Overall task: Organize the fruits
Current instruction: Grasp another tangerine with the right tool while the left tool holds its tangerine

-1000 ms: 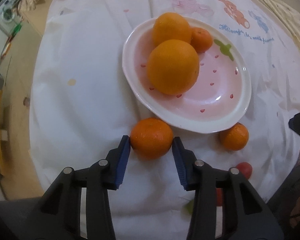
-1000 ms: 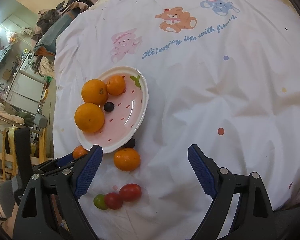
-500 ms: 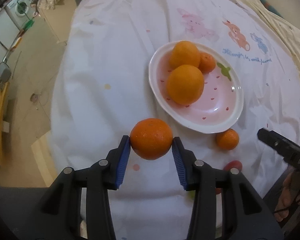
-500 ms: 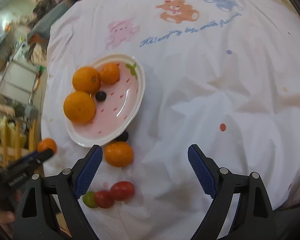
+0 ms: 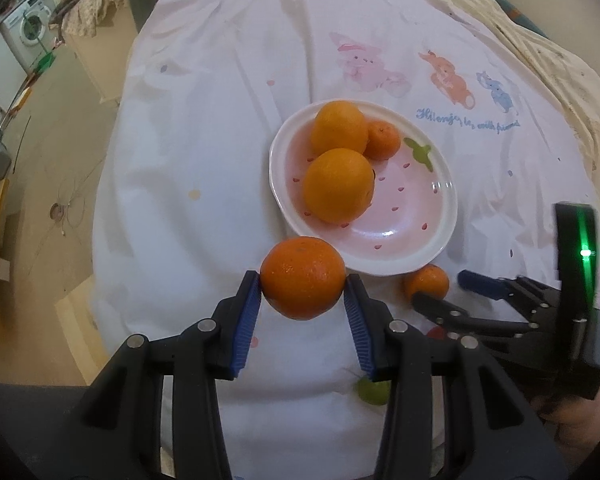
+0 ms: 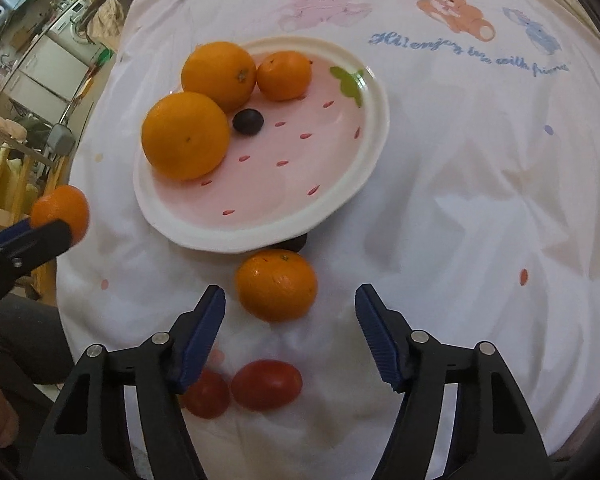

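Observation:
My left gripper (image 5: 303,282) is shut on a small orange mandarin (image 5: 302,277) and holds it in the air in front of the pink strawberry plate (image 5: 440,236). The plate (image 6: 364,176) carries two big oranges (image 6: 185,135), a small mandarin (image 6: 284,75) and a dark grape (image 6: 248,121). My right gripper (image 6: 290,308) hangs over a second mandarin (image 6: 276,285) lying on the cloth in front of the plate. Its jaws are closing, the fruit sits between them, and the pads stand clear of it. In the left wrist view the right gripper (image 5: 440,290) sits by that mandarin (image 5: 427,280).
Two red cherry tomatoes (image 6: 266,384) lie on the white printed cloth (image 6: 480,208) just behind my right fingers. A green fruit (image 5: 374,392) lies near them, and a dark grape (image 6: 296,243) peeks out under the plate's rim. The table edge drops to the floor at left.
My left gripper has lifted the mandarin off the cloth. My right gripper has swung down and left over the other mandarin, and its jaws have narrowed.

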`<state>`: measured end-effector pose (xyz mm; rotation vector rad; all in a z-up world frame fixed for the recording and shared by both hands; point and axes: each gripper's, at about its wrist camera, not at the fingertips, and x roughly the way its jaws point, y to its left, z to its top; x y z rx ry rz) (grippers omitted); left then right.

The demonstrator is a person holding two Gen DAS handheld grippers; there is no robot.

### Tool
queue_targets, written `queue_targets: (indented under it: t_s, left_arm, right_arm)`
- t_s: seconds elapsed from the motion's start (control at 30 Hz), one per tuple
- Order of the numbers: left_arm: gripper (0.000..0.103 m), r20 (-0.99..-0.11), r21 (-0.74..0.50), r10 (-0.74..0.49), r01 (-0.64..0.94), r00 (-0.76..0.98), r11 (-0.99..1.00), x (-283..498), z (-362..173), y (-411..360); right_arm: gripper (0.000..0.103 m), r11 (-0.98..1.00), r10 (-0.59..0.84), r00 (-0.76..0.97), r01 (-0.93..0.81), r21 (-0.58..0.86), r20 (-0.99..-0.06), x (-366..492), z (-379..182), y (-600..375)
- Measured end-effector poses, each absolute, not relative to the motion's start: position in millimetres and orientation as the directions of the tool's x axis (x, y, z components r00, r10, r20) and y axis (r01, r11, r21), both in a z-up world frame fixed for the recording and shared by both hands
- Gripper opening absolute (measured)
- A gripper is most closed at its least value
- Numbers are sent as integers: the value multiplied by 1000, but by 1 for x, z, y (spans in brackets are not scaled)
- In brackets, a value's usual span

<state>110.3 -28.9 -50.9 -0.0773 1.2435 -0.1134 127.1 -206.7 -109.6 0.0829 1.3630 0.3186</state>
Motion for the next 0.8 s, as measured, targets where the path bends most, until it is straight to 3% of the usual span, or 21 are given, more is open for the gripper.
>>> queue_targets:
  t_s: [0.17, 0.8]
  left_arm:
    - [39, -937, -106, -119, 57, 327, 993, 110, -51, -30]
    - [39, -948, -100, -97, 7, 302, 995, 116, -66, -21]
  right_arm:
    - [47, 948, 289, 154, -184, 260, -945, 131, -117, -201]
    - [45, 925, 369, 186, -174, 339, -911, 106, -83, -230]
